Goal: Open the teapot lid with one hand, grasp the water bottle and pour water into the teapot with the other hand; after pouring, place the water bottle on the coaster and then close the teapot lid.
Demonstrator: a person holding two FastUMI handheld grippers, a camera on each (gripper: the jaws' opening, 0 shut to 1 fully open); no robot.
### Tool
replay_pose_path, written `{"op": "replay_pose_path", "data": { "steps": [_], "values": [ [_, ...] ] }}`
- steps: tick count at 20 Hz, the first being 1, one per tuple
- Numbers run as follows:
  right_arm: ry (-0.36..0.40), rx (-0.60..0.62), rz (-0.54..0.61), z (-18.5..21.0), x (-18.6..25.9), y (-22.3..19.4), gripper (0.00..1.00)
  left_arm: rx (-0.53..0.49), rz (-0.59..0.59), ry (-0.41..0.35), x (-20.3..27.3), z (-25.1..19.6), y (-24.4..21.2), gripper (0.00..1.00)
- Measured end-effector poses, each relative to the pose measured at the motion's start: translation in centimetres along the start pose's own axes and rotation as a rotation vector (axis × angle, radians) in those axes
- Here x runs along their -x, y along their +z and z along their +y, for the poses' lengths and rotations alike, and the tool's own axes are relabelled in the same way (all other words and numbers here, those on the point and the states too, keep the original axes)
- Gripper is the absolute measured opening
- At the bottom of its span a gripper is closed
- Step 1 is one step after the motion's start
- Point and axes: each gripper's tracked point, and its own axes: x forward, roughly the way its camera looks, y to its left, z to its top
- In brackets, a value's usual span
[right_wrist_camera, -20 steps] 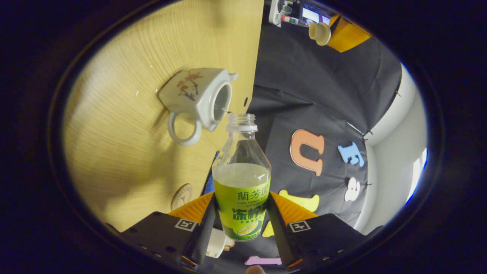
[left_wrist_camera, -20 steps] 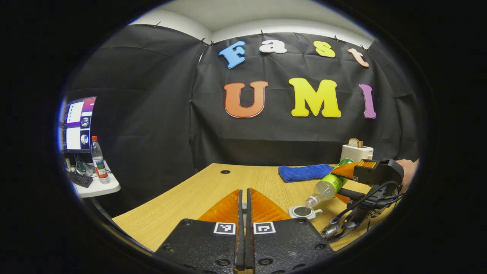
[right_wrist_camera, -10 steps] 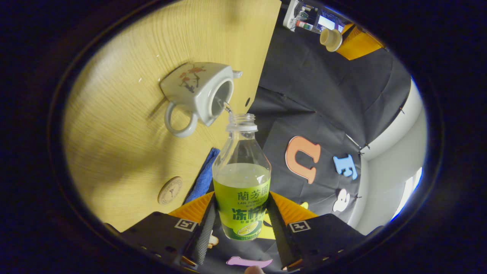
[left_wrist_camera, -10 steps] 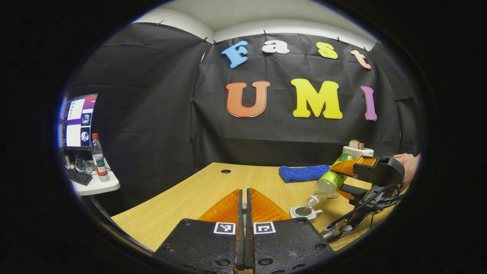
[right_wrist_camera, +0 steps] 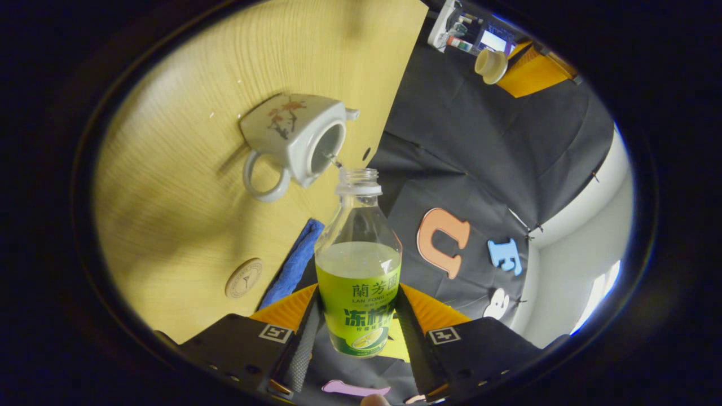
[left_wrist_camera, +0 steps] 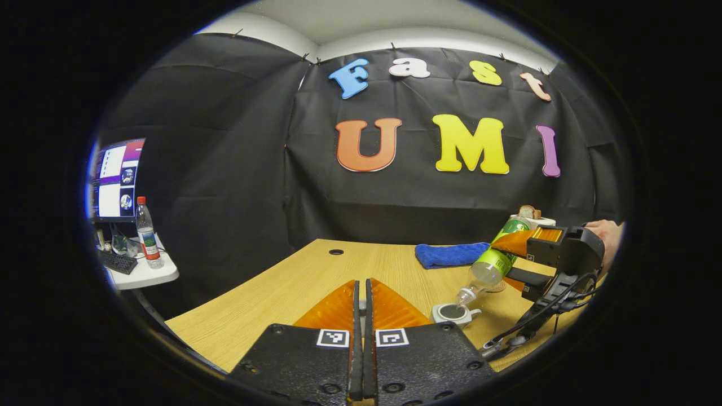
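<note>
clear plastic water bottle with green label (right_wrist_camera: pixel 357 293) clamped between right gripper (right_wrist_camera: pixel 357 338) fingers, tilted, mouth over open white ceramic teapot (right_wrist_camera: pixel 293 141); left gripper (left_wrist_camera: pixel 362 338) fingers pinch the cream teapot lid (right_wrist_camera: pixel 489 65).

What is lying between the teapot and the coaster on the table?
Nothing: in the right gripper view, bare wooden table separates the teapot from the coaster.

lid (right_wrist_camera: pixel 489 65): small and distant, grip on it not resolvable
left gripper (left_wrist_camera: pixel 362 316): fingers closed together, contents between them hidden
water bottle (right_wrist_camera: pixel 359 265): base hidden between fingers
hand (left_wrist_camera: pixel 606 232): cut off at edge
</note>
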Motion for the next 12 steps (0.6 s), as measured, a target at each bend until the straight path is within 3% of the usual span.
{"op": "replay_pose_path", "data": {
  "steps": [12],
  "values": [
    [-0.005, 0.03, -0.008, -0.13, 0.07, 0.24, 0.72, -0.002, -0.005, 0.001, 0.1, 0.15, 0.22, 0.03]
  ]
}}
